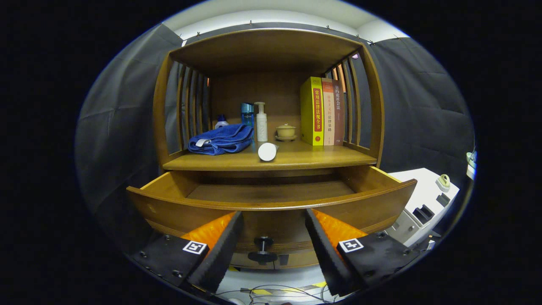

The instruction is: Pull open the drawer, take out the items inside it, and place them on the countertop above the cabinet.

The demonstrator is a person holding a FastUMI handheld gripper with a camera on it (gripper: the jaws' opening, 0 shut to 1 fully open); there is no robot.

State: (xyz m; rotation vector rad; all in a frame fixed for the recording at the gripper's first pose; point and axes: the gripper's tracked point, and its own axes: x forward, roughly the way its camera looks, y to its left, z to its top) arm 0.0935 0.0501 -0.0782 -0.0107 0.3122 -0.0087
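drawer (271, 203) pulled open, seemingly bare inside, knob (263, 249) between parted jaws

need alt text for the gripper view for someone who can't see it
A curved wooden drawer stands pulled open, no contents visible inside, with the open gripper spread either side of its dark round knob. On the wooden countertop above sit a folded blue towel, a white tube lying down, bottles, a small lidded cup and three upright books.
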